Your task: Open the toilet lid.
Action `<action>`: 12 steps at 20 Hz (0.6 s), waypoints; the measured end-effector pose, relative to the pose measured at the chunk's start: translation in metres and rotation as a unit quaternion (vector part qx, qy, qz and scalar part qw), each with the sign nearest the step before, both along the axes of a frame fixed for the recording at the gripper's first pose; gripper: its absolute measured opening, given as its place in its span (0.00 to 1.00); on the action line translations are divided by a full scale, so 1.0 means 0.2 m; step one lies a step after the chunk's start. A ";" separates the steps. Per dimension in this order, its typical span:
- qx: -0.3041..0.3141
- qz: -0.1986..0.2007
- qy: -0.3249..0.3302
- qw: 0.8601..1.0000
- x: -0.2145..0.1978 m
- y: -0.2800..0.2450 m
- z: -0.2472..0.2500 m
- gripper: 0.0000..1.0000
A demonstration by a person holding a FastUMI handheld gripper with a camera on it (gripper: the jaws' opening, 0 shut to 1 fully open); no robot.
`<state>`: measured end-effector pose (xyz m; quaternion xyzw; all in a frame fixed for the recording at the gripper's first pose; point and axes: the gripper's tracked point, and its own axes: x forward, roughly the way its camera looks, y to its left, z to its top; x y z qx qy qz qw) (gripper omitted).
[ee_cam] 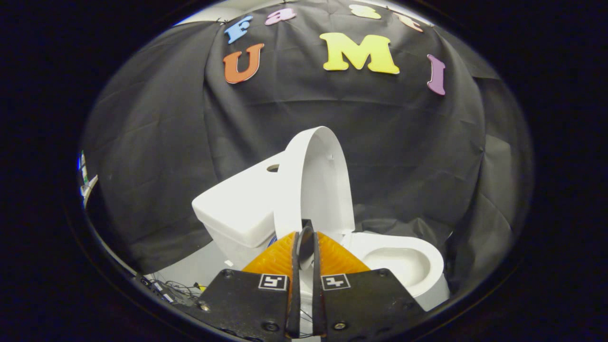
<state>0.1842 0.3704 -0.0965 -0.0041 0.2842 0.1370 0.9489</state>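
Booth wall of black cloth (156,156): hanging beyond everything, draping down behind the toilet and bunching near the floor.

Toilet (418,280): white, standing just ahead of the fingers, seen at an angle. Tank (237,209) sitting ahead and to the left of the fingers, with a round hole in its top. Bowl (396,263) lying open ahead and to the right of the fingers, its hollow showing.

Toilet lid (316,180): standing raised, near upright, rising straight ahead of the fingertips and leaning back toward the tank; seen nearly edge-on, with its lower edge dropping behind the fingertips.

Gripper (306,237): fingers (297,259) lying almost together, leaving only a narrow slit between them; tips reaching the foot of the lid. Cannot tell whether the lid's edge is being pinched between the tips or merely standing behind them.

Floor (199,266): pale, showing left of the fingers, below the tank.

Cables (175,289): lying in a small tangle on the floor, left of the fingers.
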 end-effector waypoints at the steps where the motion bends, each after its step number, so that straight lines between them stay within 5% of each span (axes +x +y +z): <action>1: 0.010 0.004 0.005 1.000 -0.01 0.00 0.00 0.20; 4: 0.040 0.008 0.002 0.999 -0.04 -0.05 0.07 0.35; 5: 0.041 0.004 -0.010 0.999 -0.05 -0.09 0.12 0.51; 9: 0.060 0.007 -0.042 0.997 -0.13 -0.19 0.26 0.84; 12: 0.068 0.000 -0.068 0.995 -0.19 -0.32 0.36 0.87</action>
